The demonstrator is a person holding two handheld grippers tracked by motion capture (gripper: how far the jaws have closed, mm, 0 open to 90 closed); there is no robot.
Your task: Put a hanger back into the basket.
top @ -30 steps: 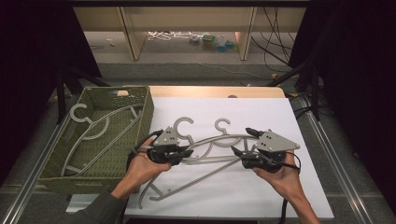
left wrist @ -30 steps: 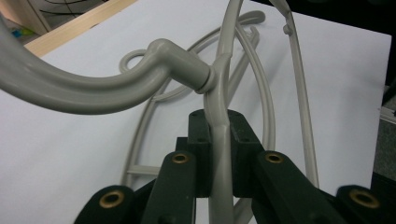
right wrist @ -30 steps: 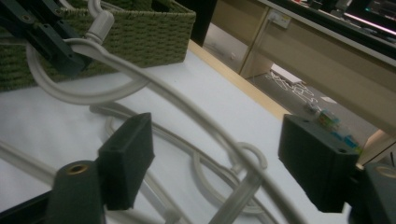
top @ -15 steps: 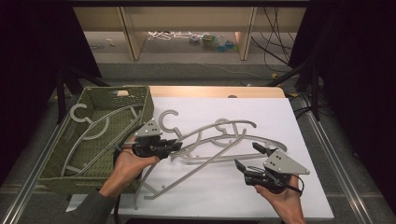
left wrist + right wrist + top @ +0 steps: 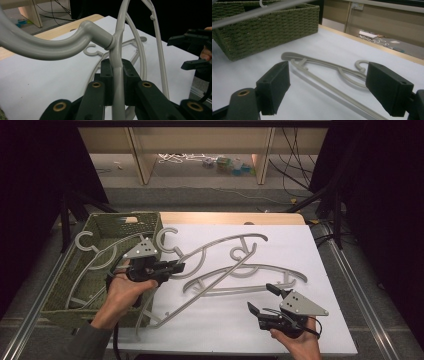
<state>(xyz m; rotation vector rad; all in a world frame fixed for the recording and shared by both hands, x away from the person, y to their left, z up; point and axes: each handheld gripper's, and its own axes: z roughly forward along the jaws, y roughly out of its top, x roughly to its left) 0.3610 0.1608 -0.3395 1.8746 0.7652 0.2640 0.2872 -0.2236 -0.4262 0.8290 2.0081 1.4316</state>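
Beside left tongs (image 5: pixel 175 268): woven basket (image 5: pixel 65 285); spare hanger (image 5: pixel 250 282) on mat.

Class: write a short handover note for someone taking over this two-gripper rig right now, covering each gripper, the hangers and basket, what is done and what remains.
Left gripper: shut on a grey plastic hanger, lifted, its hook end beside the green woven basket.
Right gripper: open, holding nothing, low over the white table sheet.
A second grey hanger lies flat on the sheet.
Done: at least one grey hanger already rests in the basket.
Left, probably: set the held hanger in the basket, then fetch the one on the sheet.
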